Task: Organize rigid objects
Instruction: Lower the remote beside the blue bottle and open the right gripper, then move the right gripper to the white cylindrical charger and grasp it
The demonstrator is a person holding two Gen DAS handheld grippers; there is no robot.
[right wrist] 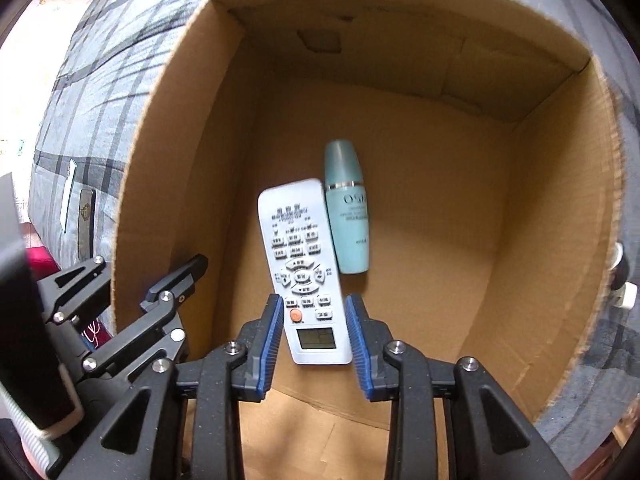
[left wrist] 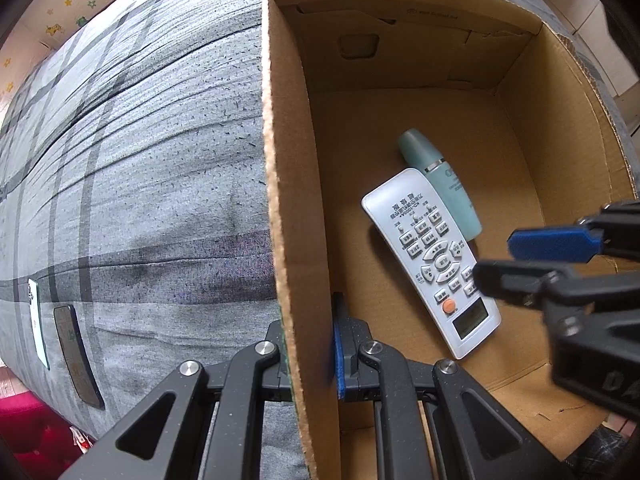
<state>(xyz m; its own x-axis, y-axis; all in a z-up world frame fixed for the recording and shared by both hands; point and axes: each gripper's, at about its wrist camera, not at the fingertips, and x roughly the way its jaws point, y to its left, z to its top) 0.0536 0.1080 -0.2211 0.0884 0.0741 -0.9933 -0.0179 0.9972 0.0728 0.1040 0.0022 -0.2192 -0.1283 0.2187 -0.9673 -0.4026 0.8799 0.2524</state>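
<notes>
An open cardboard box stands on a grey plaid bed. Inside lie a white remote control and a teal bottle side by side. My left gripper is shut on the box's left wall, one finger outside and one inside. My right gripper is open above the remote's display end, fingers either side without touching it; it shows in the left wrist view at the right.
Two phones, one white and one dark, lie on the grey plaid bedcover left of the box. A red surface shows below the bed's edge.
</notes>
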